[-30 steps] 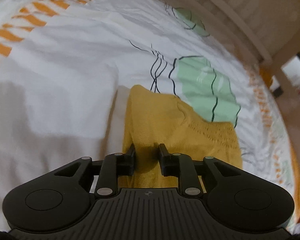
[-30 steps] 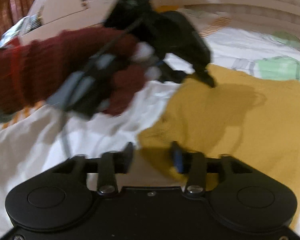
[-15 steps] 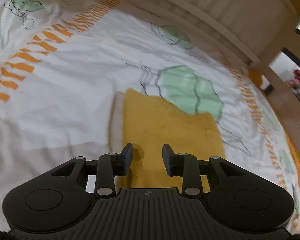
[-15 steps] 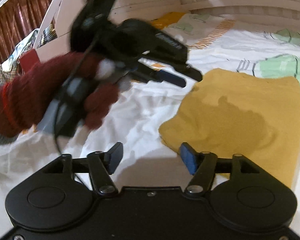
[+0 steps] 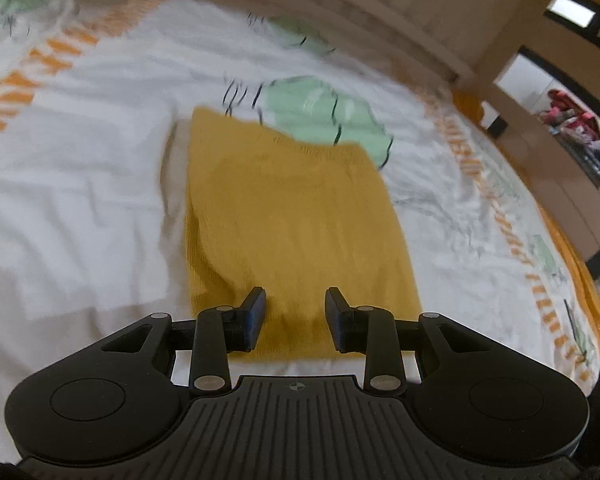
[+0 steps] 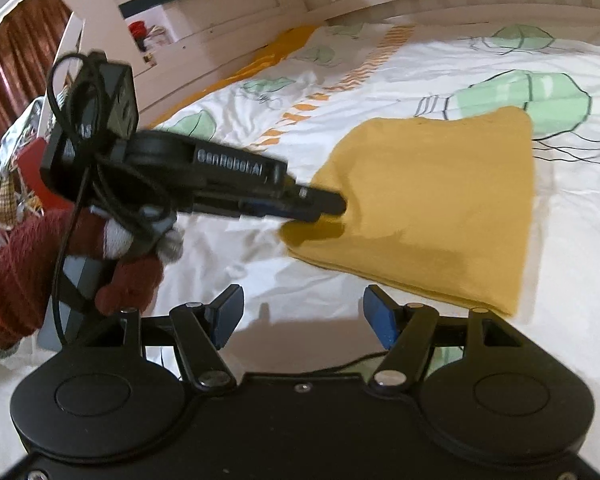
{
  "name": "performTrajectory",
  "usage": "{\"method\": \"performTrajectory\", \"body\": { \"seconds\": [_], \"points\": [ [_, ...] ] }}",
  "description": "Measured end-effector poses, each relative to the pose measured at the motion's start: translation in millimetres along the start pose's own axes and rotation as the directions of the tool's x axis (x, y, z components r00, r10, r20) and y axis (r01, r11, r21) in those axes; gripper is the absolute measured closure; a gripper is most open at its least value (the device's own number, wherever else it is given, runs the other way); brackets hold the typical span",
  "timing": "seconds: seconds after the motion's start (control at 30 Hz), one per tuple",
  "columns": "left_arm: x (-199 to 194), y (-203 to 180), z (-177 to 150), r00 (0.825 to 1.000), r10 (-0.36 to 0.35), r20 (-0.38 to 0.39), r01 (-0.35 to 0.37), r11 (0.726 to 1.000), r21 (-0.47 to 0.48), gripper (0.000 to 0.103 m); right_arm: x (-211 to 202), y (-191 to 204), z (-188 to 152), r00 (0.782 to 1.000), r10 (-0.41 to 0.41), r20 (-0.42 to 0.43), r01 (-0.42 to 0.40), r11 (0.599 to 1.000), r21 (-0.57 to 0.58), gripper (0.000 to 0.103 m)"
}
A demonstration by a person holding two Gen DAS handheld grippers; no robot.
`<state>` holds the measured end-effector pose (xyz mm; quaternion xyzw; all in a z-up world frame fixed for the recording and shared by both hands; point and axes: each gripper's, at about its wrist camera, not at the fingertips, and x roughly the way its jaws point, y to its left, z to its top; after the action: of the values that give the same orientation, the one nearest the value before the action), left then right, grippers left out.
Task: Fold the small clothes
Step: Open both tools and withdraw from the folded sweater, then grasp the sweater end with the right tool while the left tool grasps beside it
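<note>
A folded mustard-yellow knit garment (image 5: 292,216) lies flat on the bed as a neat rectangle; the right wrist view shows it (image 6: 432,200) at centre right. My left gripper (image 5: 296,312) is open above the garment's near edge, with nothing pinched between its pads. In the right wrist view the left gripper (image 6: 324,208) is seen from the side, held by a hand in a dark red glove (image 6: 128,284), its tips at the garment's left corner. My right gripper (image 6: 302,316) stands open over the white sheet, just short of the garment's near edge.
The bed sheet (image 5: 80,184) is white with green shapes and orange stripes. A pale wooden bed frame (image 5: 400,12) runs along the far side. A white cabinet (image 6: 204,12) and a dark red curtain (image 6: 4,80) stand beyond the bed's left side.
Both grippers have let go of the yellow garment, opened wider and drawn back from it. The garment has settled flat, and the left hand has swung down to its corner.
</note>
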<state>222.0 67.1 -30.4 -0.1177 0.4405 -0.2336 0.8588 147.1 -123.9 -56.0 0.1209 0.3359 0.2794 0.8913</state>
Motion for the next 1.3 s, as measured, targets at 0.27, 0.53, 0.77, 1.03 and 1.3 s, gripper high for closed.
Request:
{"method": "performTrajectory", "body": {
  "seconds": [0.27, 0.53, 0.77, 1.03, 1.3],
  "points": [
    [-11.4, -10.9, -7.1, 0.984, 0.129, 0.120, -0.140, 0.987, 0.084, 0.071, -9.5, -10.5, -3.7, 1.000, -0.015, 0.009, 0.015, 1.000, 0.027, 0.032],
    [8.1, 5.7, -10.7, 0.990, 0.143, -0.007, -0.143, 0.989, 0.025, 0.071, -14.9, -11.2, -7.5, 1.000, -0.020, 0.012, 0.020, 0.999, 0.042, 0.032],
    [2.4, 38.4, -27.9, 0.994, 0.105, -0.033, -0.109, 0.986, -0.125, 0.070, -15.7, -23.2, -1.4, 0.999, -0.038, 0.009, 0.038, 0.998, 0.054, 0.027],
    [-19.1, 53.2, -31.0, 0.995, 0.076, 0.072, -0.059, 0.975, -0.212, 0.067, -22.5, -54.6, 17.6, 0.996, -0.080, 0.047, 0.074, 0.991, 0.113, 0.006],
    [-13.0, 49.8, -12.0, 0.992, -0.031, 0.118, 0.056, 0.975, -0.216, 0.038, -17.0, -109.9, 49.5, 0.991, -0.102, 0.081, 0.079, 0.963, 0.256, 0.000]
  ]
}}
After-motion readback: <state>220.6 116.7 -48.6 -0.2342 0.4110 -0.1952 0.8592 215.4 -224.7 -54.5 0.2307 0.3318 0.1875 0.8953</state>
